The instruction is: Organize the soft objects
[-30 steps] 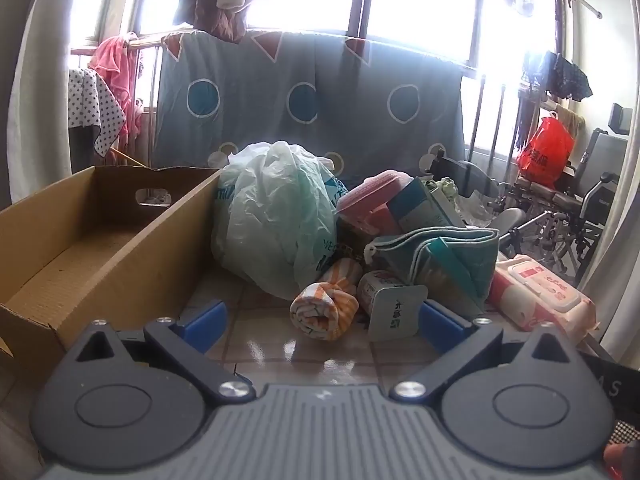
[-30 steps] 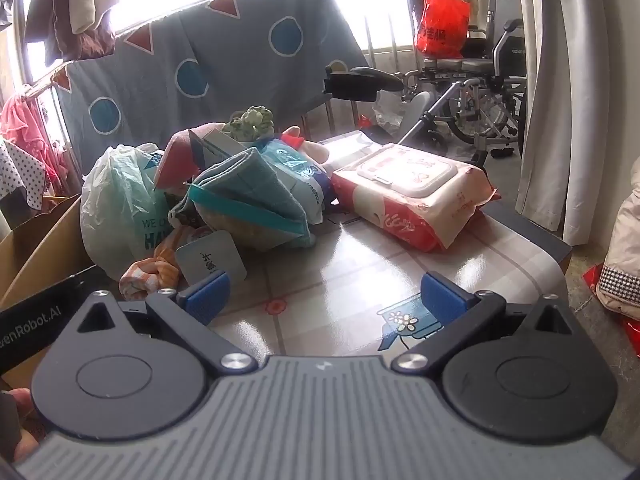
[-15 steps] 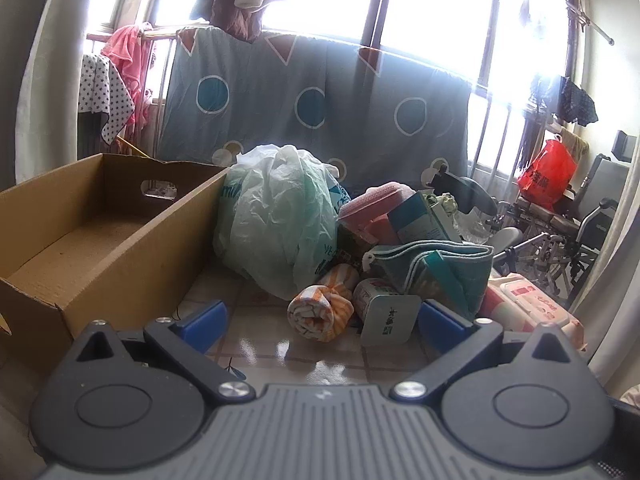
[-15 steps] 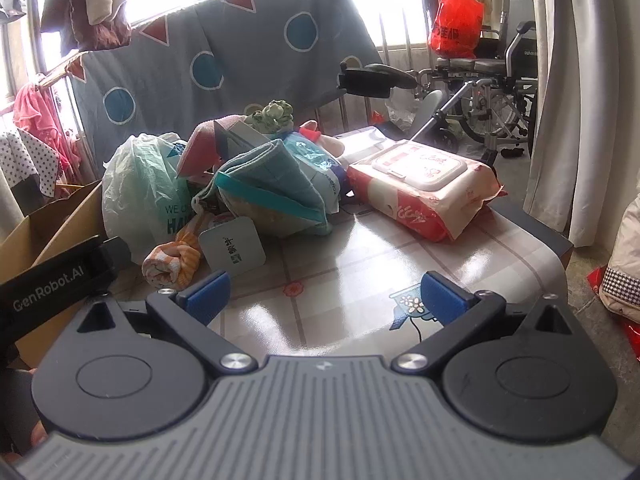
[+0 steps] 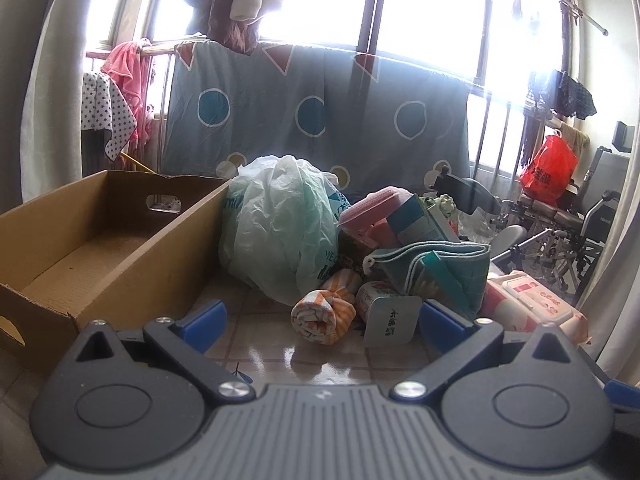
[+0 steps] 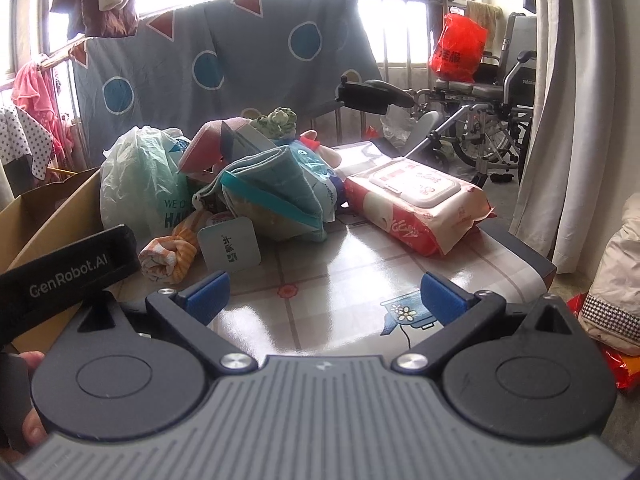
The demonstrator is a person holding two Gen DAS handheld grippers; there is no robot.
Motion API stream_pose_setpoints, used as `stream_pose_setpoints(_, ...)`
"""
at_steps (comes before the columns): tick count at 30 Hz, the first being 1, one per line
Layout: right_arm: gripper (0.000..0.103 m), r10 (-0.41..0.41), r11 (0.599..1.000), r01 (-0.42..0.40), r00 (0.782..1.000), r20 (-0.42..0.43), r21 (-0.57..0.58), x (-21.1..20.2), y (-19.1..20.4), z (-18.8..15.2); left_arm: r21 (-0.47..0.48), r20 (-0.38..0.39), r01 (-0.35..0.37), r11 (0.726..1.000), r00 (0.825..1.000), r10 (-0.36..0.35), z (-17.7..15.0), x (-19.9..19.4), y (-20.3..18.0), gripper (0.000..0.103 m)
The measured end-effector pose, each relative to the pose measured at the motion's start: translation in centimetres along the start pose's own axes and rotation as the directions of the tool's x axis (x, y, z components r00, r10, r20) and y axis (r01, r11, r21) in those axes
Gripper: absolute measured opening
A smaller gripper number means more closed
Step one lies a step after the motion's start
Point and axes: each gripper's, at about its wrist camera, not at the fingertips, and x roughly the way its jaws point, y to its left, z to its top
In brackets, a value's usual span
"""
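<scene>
The left gripper [image 5: 322, 320] hangs low over the near edge of the table [image 5: 320, 356], its blue fingers [image 5: 204, 318] spread wide with nothing between them. The right gripper [image 6: 323, 294] is the same: fingers [image 6: 440, 294] wide apart and empty above the glossy patterned table [image 6: 340, 312].

In the left wrist view an open cardboard box [image 5: 120, 256] sits at 9 o'clock, its inside bare. Just beside its right wall, at about 12 o'clock, slumps a pale green plastic bag [image 5: 280, 236]. At 1 o'clock lies the heap of soft things: a rolled orange-and-white striped cloth [image 5: 324, 316] on the table against the bag, a small tin with a white tag [image 5: 390, 320] touching it on the right, a folded teal quilted cloth [image 5: 436, 268] behind the tag, and a pink item [image 5: 372, 208] on top of the heap. A red-and-white pack of wet wipes [image 5: 532, 308] rests at 3 o'clock, beside the teal cloth.

In the right wrist view the same heap is at 11 o'clock, the striped cloth [image 6: 172, 252] nearest, the teal cloth [image 6: 276, 188] behind it, and the wipes pack [image 6: 416, 204] at 1 o'clock, apart from the heap. The left gripper's black body [image 6: 68, 272] juts in at 9 o'clock, with part of a hand [image 6: 32, 432] at 8 o'clock. A grey sheet with blue circles [image 6: 224, 56] hangs behind, and a wheelchair [image 6: 492, 120] stands at 2 o'clock
</scene>
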Motion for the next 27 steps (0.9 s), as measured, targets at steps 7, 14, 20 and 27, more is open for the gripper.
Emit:
stream_pose_setpoints(7,0.102,-0.012,1.0,0.012,1.0,0.015,0.023,-0.1,-0.2,0.0,-0.042,-0.012,-0.01,0.999,1.0,0.009,0.0,0.3,1.1,0.103)
stream_pose_setpoints(14,0.102,-0.029,1.0,0.03,0.999,0.041,-0.008,-0.5,0.3,-0.1,-0.027,0.003,-0.022,0.999,1.0,0.022,0.1,-0.2,1.2,0.103)
stream_pose_setpoints(20,0.102,-0.044,0.999,0.045,0.997,0.066,-0.016,-1.1,0.4,-0.1,-0.034,-0.012,-0.021,0.999,1.0,0.02,0.1,-0.1,1.5,0.103)
stream_pose_setpoints(27,0.102,-0.024,1.0,0.024,0.999,0.044,-0.002,-0.6,0.3,-0.1,-0.059,-0.026,-0.026,0.998,0.999,0.024,0.2,0.2,1.9,0.103)
